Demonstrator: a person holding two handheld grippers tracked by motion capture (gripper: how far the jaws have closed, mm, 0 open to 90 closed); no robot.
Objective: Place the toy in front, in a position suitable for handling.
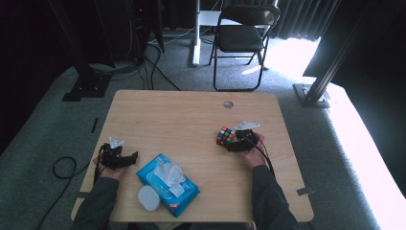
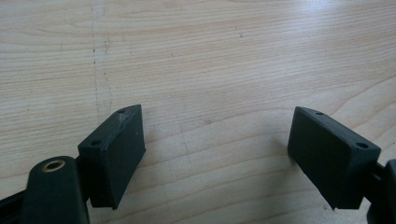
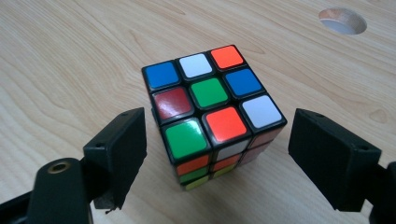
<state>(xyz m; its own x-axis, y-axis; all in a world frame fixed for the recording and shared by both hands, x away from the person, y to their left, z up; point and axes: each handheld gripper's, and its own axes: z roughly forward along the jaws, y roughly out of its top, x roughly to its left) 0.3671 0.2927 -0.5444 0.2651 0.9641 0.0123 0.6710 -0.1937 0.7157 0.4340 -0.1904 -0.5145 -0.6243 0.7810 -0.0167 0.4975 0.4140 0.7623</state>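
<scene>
A scrambled Rubik's cube [image 1: 225, 136] [image 3: 211, 112] stands on the wooden table [image 1: 182, 120], right of centre. My right gripper [image 1: 234, 141] [image 3: 215, 154] is open, its two black jaws on either side of the cube's near part with a gap on each side. At the table's left edge, my left gripper [image 1: 128, 158] [image 2: 215, 149] is open over bare wood, with nothing between its jaws.
A blue pack of wet wipes [image 1: 168, 184] with a tissue pulled up lies near the front edge, a white round lid [image 1: 148, 198] beside it. A cable hole [image 1: 228, 104] [image 3: 342, 20] sits at the table's far side. A folding chair [image 1: 242, 38] stands beyond the table.
</scene>
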